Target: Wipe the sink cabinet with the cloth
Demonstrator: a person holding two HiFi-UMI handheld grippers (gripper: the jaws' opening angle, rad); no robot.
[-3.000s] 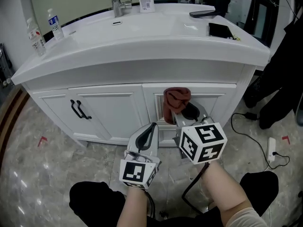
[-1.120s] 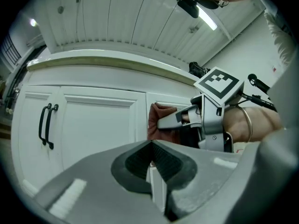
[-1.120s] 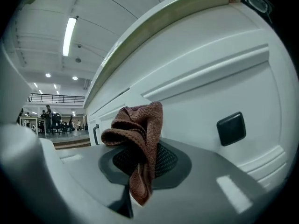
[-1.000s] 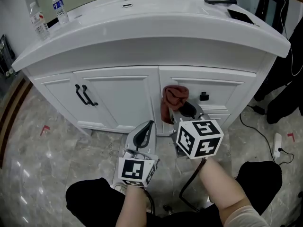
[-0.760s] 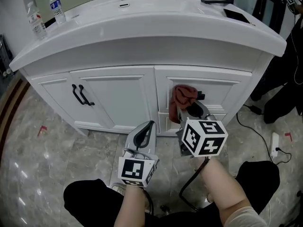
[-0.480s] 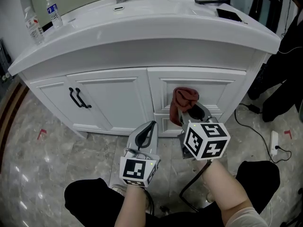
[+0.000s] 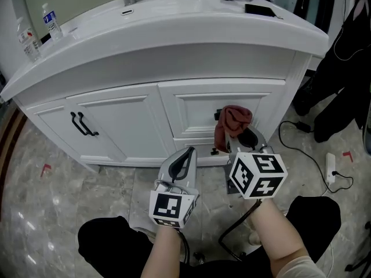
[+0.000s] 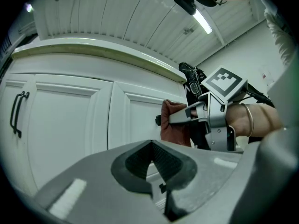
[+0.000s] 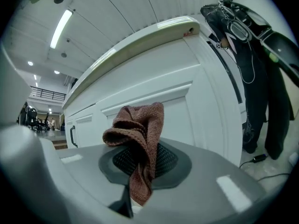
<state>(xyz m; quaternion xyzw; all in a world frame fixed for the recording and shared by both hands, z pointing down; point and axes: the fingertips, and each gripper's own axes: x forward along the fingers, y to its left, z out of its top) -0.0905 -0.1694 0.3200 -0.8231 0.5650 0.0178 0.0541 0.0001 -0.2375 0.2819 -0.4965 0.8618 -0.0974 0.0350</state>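
R claw [image 7: 244, 136] clenched on crumpled knit cloth [image 7: 233, 120] at white paneled cabinet [image 7: 124, 123]; L claw [image 7: 188, 153] clamped together (empty).

White countertop [image 7: 174, 25], water bottle [image 7: 51, 21], phone [image 7: 259, 9]

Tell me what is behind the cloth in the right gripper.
The sink cabinet's white drawer front, with a black knob at the cloth's left edge. The panel directly behind is covered.

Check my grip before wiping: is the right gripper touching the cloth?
Touching. The right gripper view shows the cloth pinched between the shut jaws of the right gripper, bunching up above them.
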